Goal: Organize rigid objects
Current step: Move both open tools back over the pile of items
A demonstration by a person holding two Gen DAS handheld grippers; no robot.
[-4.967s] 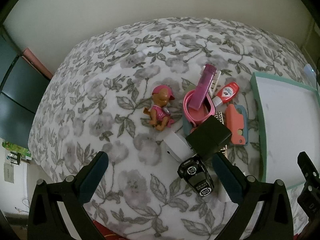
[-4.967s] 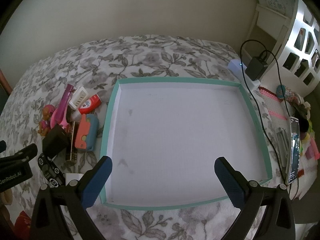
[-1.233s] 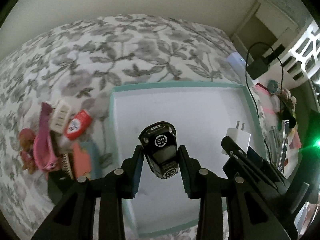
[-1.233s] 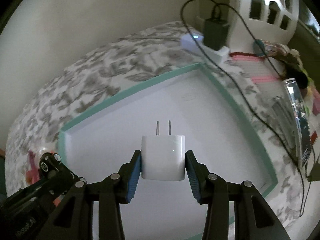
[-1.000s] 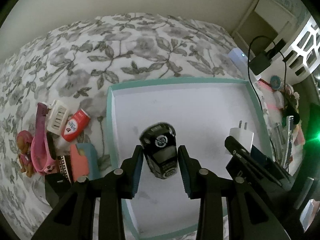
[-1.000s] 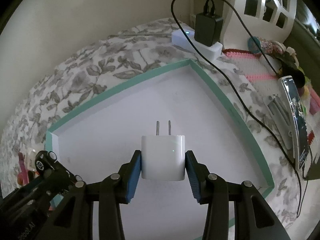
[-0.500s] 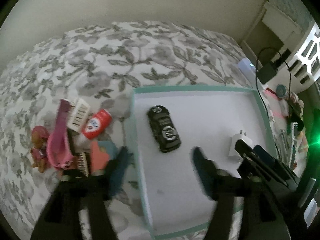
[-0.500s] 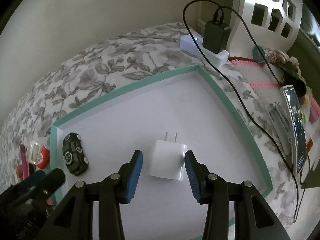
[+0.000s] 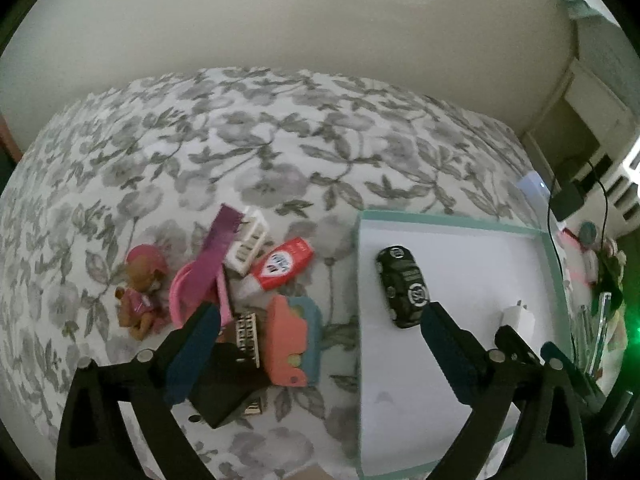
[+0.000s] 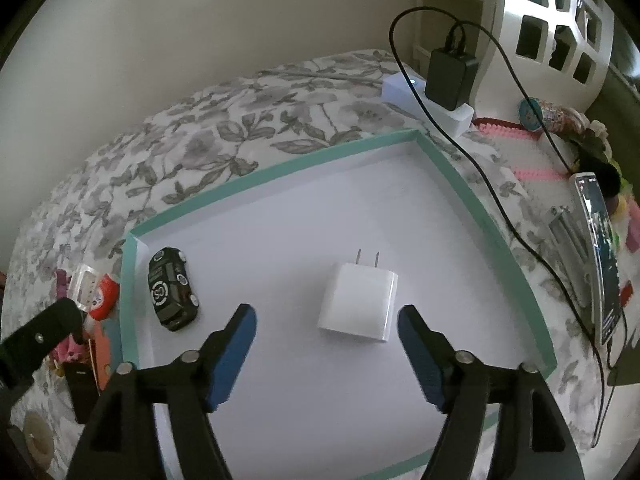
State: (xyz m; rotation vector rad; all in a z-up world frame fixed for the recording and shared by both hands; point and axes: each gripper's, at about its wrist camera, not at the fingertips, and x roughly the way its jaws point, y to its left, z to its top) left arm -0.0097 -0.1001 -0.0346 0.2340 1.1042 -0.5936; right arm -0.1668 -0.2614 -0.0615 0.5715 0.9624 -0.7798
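A teal-rimmed white tray (image 9: 452, 218) (image 10: 280, 172) lies on the flowered bedspread. A black toy car (image 9: 402, 286) (image 10: 172, 294) rests by the tray's left wall. A white plug charger (image 10: 358, 304) (image 9: 518, 318) lies flat mid-tray. My left gripper (image 9: 320, 312) hangs over the tray's left edge with its jaws opening and nothing held. My right gripper (image 10: 325, 312) has its jaws opening too; the charger lies just ahead of its fingertips, and the pads are clear of it. Left of the tray is a pile: a doll (image 9: 140, 292), a pink band (image 9: 188, 292), a red tube (image 9: 282, 264), a coral piece (image 9: 288, 344), a black box (image 9: 228, 384).
A white power strip with a black adapter (image 10: 448, 76) and its cable sits past the tray's far right corner. A phone (image 10: 600, 256) and small clutter lie to the right. A wall runs behind the bed.
Both grippers have opened. The car and the charger have left the jaws and now lie on the tray. My left gripper has shifted left toward the pile.
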